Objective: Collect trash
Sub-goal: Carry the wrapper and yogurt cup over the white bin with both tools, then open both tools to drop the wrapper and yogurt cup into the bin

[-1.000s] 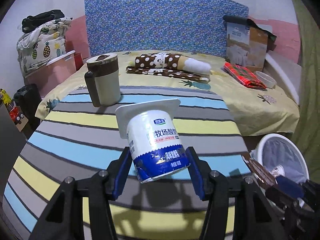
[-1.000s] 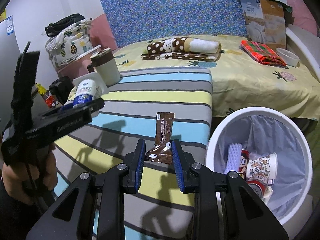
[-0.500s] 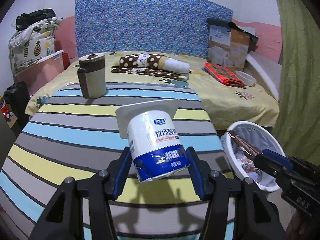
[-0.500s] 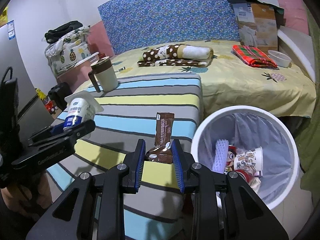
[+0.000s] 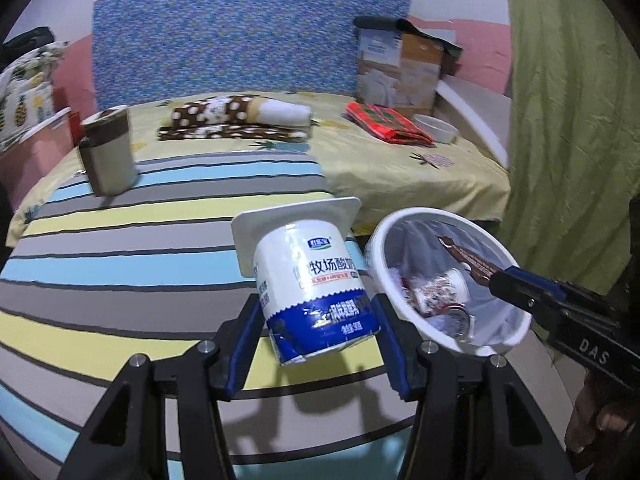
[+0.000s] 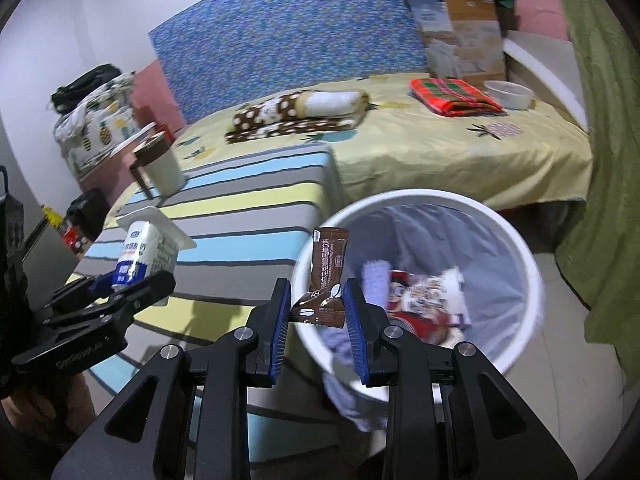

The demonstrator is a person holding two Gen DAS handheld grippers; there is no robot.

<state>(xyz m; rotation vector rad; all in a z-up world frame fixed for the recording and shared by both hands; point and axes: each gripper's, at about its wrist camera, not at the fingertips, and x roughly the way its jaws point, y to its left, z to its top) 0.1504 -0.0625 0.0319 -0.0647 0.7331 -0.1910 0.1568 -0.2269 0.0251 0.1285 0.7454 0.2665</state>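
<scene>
1. A white yogurt cup (image 5: 316,292) with a blue band near its base and a wide square white rim is pinched at its lower body by the left gripper (image 5: 316,344), whose blue-lined jaws press on either side.
2. A brown snack wrapper (image 6: 326,276), flat and crinkled at its lower end, is clamped between the narrow-set jaws of the right gripper (image 6: 316,320).
3. The landmark is a round white trash bin (image 6: 516,236) with a pale liner, holding a printed paper cup (image 6: 424,296) and other litter.
4. The wrapper hangs above the bin's near-left rim; the yogurt cup hangs over the striped table (image 5: 120,264), just left of the bin.
5. Compared with a second ago, both grippers have swung toward the bin: the wrapper was over the table then, and the bin now lies much closer to the cup.
6. The cup's long axis tilts, rim up and away, base toward the camera.
7. The wrapper's long axis is nearly upright, printed face toward the camera.
</scene>
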